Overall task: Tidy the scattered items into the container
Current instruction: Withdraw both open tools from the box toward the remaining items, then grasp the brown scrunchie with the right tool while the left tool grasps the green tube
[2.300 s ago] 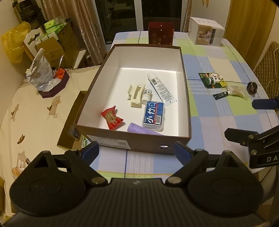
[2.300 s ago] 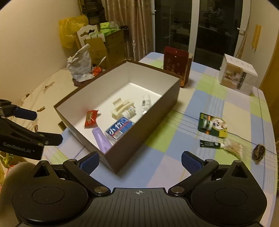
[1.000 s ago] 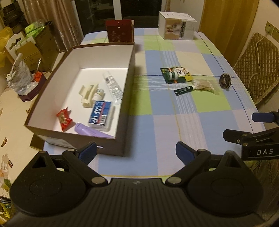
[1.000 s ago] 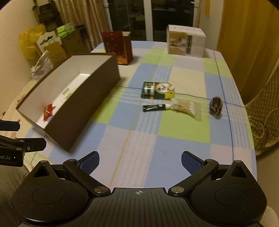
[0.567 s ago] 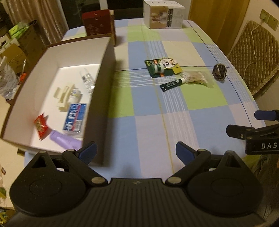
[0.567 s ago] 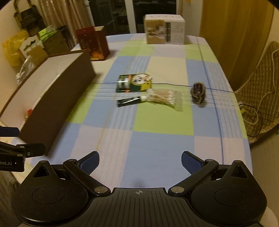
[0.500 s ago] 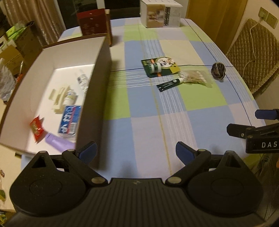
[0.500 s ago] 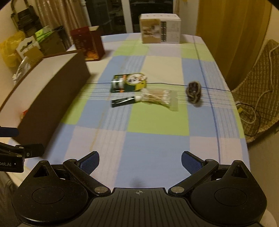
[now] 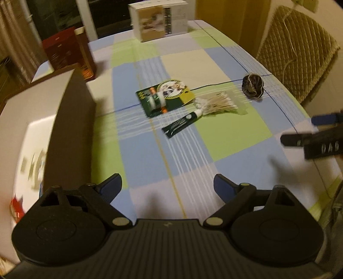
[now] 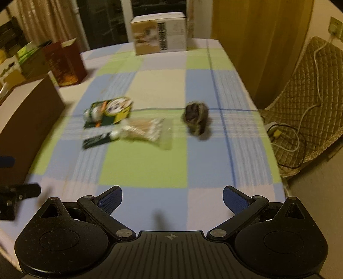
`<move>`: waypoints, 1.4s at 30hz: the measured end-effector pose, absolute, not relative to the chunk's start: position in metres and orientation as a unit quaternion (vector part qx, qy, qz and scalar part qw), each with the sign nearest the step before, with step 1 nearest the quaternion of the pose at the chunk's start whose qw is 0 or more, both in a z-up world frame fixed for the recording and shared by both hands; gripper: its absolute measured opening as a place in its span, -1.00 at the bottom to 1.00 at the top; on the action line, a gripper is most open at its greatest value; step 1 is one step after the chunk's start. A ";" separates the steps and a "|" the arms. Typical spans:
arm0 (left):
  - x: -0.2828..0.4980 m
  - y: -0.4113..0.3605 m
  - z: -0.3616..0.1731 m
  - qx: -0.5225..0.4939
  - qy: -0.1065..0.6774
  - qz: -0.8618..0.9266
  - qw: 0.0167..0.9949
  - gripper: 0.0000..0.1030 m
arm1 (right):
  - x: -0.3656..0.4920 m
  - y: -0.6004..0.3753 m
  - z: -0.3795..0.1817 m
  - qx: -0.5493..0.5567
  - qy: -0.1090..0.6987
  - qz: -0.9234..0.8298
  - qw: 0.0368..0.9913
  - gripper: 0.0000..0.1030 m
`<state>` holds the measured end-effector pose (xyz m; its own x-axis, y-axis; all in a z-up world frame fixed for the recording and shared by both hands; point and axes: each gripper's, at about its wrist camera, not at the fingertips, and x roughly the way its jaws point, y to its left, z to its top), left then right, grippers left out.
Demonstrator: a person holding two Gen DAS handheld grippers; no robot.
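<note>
On the checked tablecloth lie a green blister card (image 9: 164, 99) (image 10: 108, 111), a dark green tube (image 9: 181, 125) (image 10: 99, 139), a clear bag of cotton swabs (image 9: 216, 104) (image 10: 148, 128) and a dark scrunchie (image 9: 253, 85) (image 10: 196, 117). The brown box (image 9: 70, 128) (image 10: 27, 120) with a white inside stands to their left; several items blur inside it. My left gripper (image 9: 167, 185) is open and empty over the near cloth. My right gripper (image 10: 172, 198) is open and empty too, nearer the scrunchie. Its fingers (image 9: 317, 133) show at the right of the left wrist view.
A dark red carton (image 9: 68, 55) (image 10: 66, 62) and a white printed box (image 9: 159, 20) (image 10: 159, 33) stand at the table's far end. A quilted chair (image 9: 298, 53) (image 10: 310, 96) with a white cable sits past the right edge. Curtains hang behind.
Both grippers have swung right, away from the box and toward the loose items, which now look larger and more central. Both stay open.
</note>
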<state>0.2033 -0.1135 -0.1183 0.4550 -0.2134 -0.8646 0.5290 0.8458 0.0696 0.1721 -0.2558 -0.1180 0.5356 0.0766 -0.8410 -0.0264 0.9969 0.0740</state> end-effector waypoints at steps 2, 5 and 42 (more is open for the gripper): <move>0.213 -0.122 -0.122 0.177 0.468 -0.228 0.835 0.71 | 0.186 -0.268 -0.118 0.038 0.474 0.021 0.879 1.00; 0.230 -0.133 -0.126 0.181 0.463 -0.240 0.834 0.49 | 0.209 -0.278 -0.116 0.048 0.458 0.014 0.888 1.00; 0.318 -0.184 -0.193 0.220 0.470 -0.332 0.788 -0.32 | 0.279 -0.303 -0.171 0.038 0.510 0.008 0.859 -0.41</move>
<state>0.3178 -0.1840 -0.1925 0.3378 -0.3166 -0.8864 0.7303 0.6823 0.0347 0.2791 -0.3031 -0.1714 0.4804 0.0534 -0.8754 0.0245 0.9969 0.0743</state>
